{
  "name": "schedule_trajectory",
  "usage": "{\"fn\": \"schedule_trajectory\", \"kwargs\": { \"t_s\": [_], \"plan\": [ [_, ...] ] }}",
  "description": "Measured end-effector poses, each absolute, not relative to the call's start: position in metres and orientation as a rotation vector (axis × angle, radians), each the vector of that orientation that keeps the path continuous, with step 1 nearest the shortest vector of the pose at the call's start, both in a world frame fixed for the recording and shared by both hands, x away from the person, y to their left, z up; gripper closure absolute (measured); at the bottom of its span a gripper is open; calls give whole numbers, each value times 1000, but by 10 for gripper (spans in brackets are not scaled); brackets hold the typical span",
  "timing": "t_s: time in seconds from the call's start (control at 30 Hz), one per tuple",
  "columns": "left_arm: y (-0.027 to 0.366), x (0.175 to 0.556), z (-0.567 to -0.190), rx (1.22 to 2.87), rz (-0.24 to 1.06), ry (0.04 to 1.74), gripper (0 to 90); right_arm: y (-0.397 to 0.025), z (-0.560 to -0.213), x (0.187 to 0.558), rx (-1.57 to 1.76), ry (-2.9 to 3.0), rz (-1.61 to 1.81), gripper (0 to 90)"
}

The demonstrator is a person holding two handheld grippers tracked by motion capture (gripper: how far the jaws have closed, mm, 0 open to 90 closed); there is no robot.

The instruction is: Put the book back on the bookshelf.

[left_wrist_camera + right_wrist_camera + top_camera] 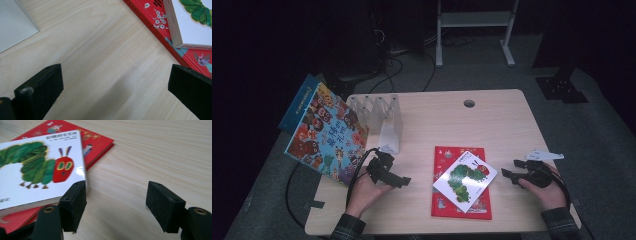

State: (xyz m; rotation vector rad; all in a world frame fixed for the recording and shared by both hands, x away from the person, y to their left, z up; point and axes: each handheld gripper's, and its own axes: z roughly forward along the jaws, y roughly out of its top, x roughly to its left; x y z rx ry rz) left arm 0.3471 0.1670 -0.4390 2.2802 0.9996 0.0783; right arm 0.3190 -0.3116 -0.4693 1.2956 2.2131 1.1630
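A white caterpillar book (464, 180) lies askew on a larger red book (460, 207) near the table's front edge. In the right gripper view the white book (37, 170) and the red book (97, 142) are at the left. My right gripper (511, 170) is just right of the books; it (117, 202) is open, and its left jaw sits by the white book's corner with bare wood between the jaws. My left gripper (401, 180) rests left of the books. It (115, 85) is open over bare table, with the red book (200, 60) and white book (190, 27) ahead to the right.
A clear book rack (382, 117) stands at the table's back left, its base (12, 25) near my left gripper. A colourful picture book (327, 132) leans off the left edge with a blue book (302, 102) behind it. A cable hole (469, 103) is at the back.
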Motion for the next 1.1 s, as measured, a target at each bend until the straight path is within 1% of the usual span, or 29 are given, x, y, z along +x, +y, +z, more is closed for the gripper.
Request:
{"fn": "schedule_trajectory", "kwargs": {
  "t_s": [0.27, 0.4, 0.5, 0.63, 0.7, 0.73, 0.87, 1.03, 1.1],
  "plan": [
    [166, 344, -439, 2251, 72, 970, 0, -296, -471, 308, 1270, 2270, 1203, 288],
    [164, 343, -440, 2268, 72, 956, 0, -289, -472, 307, 1252, 2293, 1221, 289],
    [165, 343, -440, 2261, 94, 945, 43, -282, -473, 307, 1235, 2326, 1219, 281],
    [166, 344, -442, 2263, 46, 957, 68, -277, -475, 307, 1228, 2356, 1223, 281],
    [166, 343, -443, 2276, 38, 956, 116, -276, -475, 307, 1214, 2364, 1226, 281],
    [166, 343, -444, 2280, 36, 952, 126, -275, -475, 307, 1214, 2367, 1231, 281],
    [167, 344, -447, 2293, -21, 947, 126, -274, -475, 307, 1207, 2379, 1237, 282],
    [166, 341, -447, 2303, 3, 946, 122, -273, -475, 307, 1207, 2386, 1256, 283],
    [166, 339, -446, 2295, 20, 947, 99, -272, -474, 307, 1198, 2391, 1264, 277]
  ]
}}
